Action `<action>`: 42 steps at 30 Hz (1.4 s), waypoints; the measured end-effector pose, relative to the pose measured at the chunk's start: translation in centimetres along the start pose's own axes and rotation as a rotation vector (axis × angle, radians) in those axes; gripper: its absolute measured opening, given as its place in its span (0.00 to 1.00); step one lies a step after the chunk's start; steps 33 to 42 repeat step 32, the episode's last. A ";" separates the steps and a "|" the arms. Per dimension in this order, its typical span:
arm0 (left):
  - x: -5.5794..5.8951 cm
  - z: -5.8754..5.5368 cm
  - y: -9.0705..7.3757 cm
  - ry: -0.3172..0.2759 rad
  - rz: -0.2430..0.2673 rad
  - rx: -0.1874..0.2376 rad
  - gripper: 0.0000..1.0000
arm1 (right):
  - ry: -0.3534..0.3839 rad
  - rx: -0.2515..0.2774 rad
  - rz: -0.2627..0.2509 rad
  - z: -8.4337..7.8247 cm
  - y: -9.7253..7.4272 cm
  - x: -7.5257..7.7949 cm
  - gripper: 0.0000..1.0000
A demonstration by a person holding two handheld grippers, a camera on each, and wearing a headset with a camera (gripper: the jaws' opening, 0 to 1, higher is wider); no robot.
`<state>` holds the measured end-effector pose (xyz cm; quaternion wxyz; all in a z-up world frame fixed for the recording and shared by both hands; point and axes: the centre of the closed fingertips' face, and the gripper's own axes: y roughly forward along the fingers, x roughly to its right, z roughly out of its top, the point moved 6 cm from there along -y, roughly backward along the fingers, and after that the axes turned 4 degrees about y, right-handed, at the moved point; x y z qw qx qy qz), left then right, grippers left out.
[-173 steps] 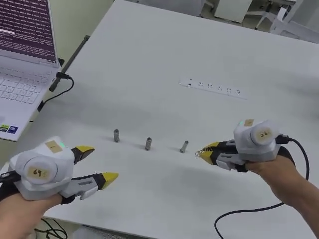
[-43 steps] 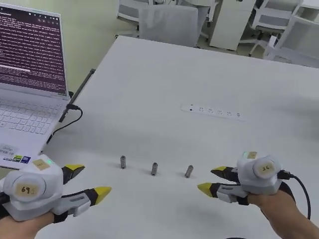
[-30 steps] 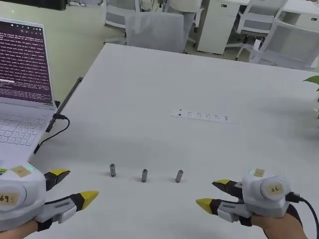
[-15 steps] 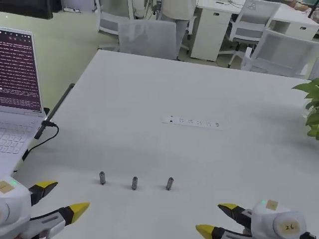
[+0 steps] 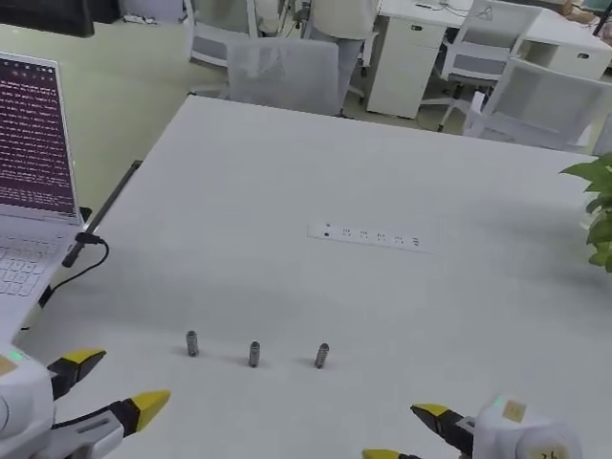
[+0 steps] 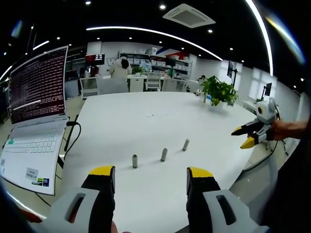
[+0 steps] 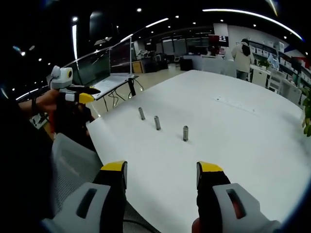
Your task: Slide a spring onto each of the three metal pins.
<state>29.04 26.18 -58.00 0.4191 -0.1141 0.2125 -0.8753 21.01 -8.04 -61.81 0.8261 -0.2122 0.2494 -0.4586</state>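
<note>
The left pin (image 5: pixel 192 343), middle pin (image 5: pixel 253 354) and right pin (image 5: pixel 322 356) stand in a row near the front edge of the desk (image 5: pixel 335 163). Each appears to wear a coiled spring (image 7: pixel 185 133), seen most clearly in the right gripper view, so the sliding step looks finished. The left tongs (image 5: pixel 115 382) and right tongs (image 5: pixel 406 435) hover short of the row, both spread and empty. The next move is probably only to check that every spring sits fully down. A power strip (image 5: pixel 368 236) lies farther back, and a laptop (image 5: pixel 29 191) sits at left.
</note>
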 end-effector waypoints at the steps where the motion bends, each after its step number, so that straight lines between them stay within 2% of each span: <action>1: 0.0 0.0 -0.1 -0.002 0.003 0.000 0.55 | 0.001 -0.001 0.001 0.0 0.0 0.0 0.56; 12: -0.6 -0.3 0.0 -0.030 0.021 0.002 0.56 | -0.005 -0.020 0.008 0.1 0.6 0.4 0.56; 16: -0.3 -0.5 -0.1 -0.029 0.019 -0.002 0.56 | -0.026 -0.029 0.021 0.3 0.7 0.0 0.57; 32: 0.5 -0.3 -0.4 -0.019 0.008 -0.013 0.58 | -0.031 -0.046 0.060 0.1 1.2 -0.8 0.61; 42: 0.5 -0.3 -0.4 -0.019 0.008 -0.013 0.58 | -0.031 -0.046 0.060 0.1 1.2 -0.8 0.61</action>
